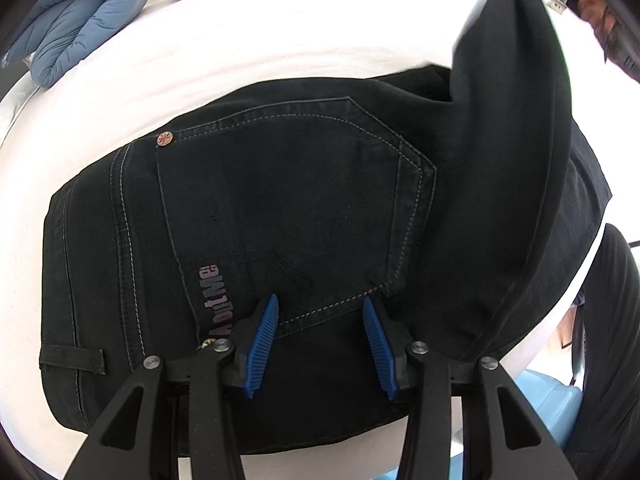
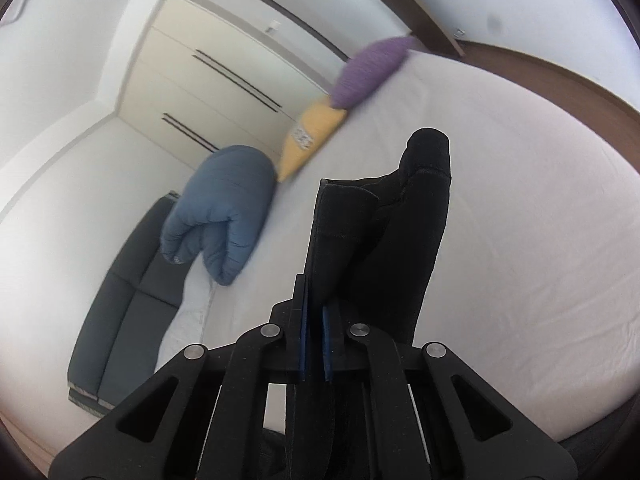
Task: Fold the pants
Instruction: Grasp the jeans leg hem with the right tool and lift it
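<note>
Black jeans [image 1: 280, 208] lie on the white bed [image 1: 200, 64], back pocket up, waistband to the left. Just over the pocket's lower edge my left gripper [image 1: 320, 300] stands open; its blue pads [image 1: 266, 332] are apart with nothing between them. One leg section [image 1: 516, 120] rises off the bed toward the upper right. In the right wrist view my right gripper [image 2: 316, 312] is shut on the black leg fabric [image 2: 384, 232], which stands up from the jaws above the bed [image 2: 520, 220].
A folded blue quilt [image 1: 76, 16] [image 2: 224, 208], a yellow pillow [image 2: 312, 136] and a purple pillow [image 2: 372, 68] lie at the bed's far edge. A dark sofa [image 2: 128, 304] and a wardrobe [image 2: 208, 68] stand beyond. A light blue object [image 1: 548, 404] sits below the bed's edge.
</note>
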A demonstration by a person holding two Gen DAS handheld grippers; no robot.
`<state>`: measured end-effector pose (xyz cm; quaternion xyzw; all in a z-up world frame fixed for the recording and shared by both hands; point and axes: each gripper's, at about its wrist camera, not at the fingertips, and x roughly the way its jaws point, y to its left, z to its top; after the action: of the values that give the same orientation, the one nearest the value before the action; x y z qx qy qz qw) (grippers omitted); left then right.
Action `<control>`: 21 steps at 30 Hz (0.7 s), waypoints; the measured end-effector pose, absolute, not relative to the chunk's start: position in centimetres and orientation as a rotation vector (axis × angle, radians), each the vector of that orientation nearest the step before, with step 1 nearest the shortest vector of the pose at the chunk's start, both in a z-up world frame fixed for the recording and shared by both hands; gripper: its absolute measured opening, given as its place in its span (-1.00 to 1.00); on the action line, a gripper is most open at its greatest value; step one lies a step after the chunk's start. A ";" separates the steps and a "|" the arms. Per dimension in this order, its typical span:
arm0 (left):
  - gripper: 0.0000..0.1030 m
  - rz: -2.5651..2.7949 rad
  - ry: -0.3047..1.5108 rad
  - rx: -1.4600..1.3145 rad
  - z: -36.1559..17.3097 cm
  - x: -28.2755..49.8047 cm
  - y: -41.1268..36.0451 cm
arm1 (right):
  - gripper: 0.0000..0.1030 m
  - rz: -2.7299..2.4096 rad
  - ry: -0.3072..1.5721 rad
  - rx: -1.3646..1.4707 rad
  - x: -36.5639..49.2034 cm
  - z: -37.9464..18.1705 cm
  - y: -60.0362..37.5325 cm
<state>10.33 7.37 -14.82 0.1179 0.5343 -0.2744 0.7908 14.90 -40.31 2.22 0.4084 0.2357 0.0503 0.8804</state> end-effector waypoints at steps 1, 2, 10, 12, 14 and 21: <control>-0.09 -0.590 1.152 0.233 -14.8 10.4 7.6 | -0.92 0.129 0.475 0.817 15.1 4.3 -39.4; -0.09 -0.592 1.152 0.226 -14.8 10.5 7.7 | -0.92 0.150 0.463 0.777 15.0 6.2 -38.4; -0.09 -0.604 1.129 0.229 -14.8 10.0 8.3 | -0.92 0.080 0.434 0.770 9.5 6.1 -39.2; -0.09 -0.605 1.124 0.226 -14.8 9.7 8.4 | -0.92 -0.009 0.431 0.880 5.0 2.0 -41.5; -0.09 -0.605 1.121 0.226 -15.0 9.3 8.7 | -0.92 -0.111 0.434 0.977 1.1 -2.1 -43.5; -0.09 -0.605 1.141 0.252 -15.0 9.3 8.2 | -0.92 -0.461 0.514 1.339 -9.8 -16.1 -47.3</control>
<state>9.28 8.24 -15.02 0.1172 0.5304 -0.2810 0.7912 -9.75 -47.27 -16.13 0.6080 0.2334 -0.2091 0.7294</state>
